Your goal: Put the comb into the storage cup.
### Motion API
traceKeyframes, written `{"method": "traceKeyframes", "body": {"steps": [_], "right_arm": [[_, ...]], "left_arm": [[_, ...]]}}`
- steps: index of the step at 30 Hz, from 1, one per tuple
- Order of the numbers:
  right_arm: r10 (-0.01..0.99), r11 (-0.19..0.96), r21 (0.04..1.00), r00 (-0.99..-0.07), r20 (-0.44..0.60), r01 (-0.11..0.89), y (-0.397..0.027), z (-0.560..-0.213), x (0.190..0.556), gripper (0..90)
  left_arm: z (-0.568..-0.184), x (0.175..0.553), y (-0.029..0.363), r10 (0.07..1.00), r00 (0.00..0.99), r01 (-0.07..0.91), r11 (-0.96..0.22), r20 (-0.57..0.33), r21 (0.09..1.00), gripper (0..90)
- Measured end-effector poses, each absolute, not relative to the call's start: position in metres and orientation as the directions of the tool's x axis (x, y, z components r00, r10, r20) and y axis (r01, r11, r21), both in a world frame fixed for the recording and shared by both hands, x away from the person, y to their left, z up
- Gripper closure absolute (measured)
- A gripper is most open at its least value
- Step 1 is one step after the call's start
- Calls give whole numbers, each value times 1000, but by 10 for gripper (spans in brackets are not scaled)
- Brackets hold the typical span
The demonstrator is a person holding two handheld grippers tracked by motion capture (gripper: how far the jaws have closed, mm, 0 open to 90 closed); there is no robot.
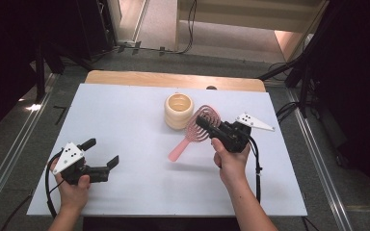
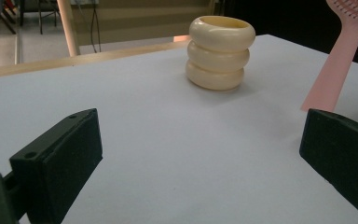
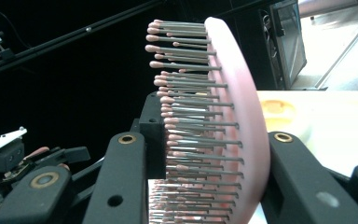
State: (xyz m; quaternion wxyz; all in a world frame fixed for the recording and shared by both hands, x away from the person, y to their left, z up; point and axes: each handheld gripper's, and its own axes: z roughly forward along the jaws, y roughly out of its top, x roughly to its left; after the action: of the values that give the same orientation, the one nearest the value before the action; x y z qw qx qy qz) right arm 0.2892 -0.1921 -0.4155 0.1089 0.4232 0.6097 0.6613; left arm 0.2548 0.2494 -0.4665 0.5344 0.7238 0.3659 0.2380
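- The right claw [image 1: 206, 123] is clamped on the head of the pink hairbrush [image 1: 198, 129]; in the right gripper view one jaw presses into the bristle side and the other backs the smooth pink shell [image 3: 242, 116], so the head is squeezed front to back, probably because that flat pairing keeps it from twisting
- The brush hangs off the claw with its handle [image 1: 178, 151] slanting down toward the person, the tip low over the white worktop [image 1: 139, 192]; whether it touches I cannot tell
- Gripping the head and leaving the handle free looks deliberate: my guess is the handle goes down into the cup first
- The cream ribbed cup [image 1: 178, 110] stands upright just beside the brush head, mouth open to the top, on the far middle of the worktop
- The left claw [image 1: 101, 153] stands wide with nothing in it; in the left gripper view bare worktop lies between its two black jaws, and the cup [image 2: 220, 52] and the brush handle [image 2: 331, 79] sit farther off
- It rests low near the left front corner, well apart from the cup, aimed roughly toward it, perhaps ready to steady it while the brush goes in
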Motion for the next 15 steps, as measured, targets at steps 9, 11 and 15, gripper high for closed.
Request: {"method": "traceKeyframes", "body": {"steps": [9,11,15], "right_arm": [[674,-240,904,-610,418,355,-207,-409,291,628],[679,-237,908,-610,409,346,-209,-408,291,628],[679,-241,910,-612,406,337,-213,-406,292,628]], "left_arm": [[-471,255,266,803,593,278,-137,-57,951,0],[-472,255,268,808,586,280,-130,-62,951,0],[-473,255,270,811,582,278,-140,-51,950,0]]}}
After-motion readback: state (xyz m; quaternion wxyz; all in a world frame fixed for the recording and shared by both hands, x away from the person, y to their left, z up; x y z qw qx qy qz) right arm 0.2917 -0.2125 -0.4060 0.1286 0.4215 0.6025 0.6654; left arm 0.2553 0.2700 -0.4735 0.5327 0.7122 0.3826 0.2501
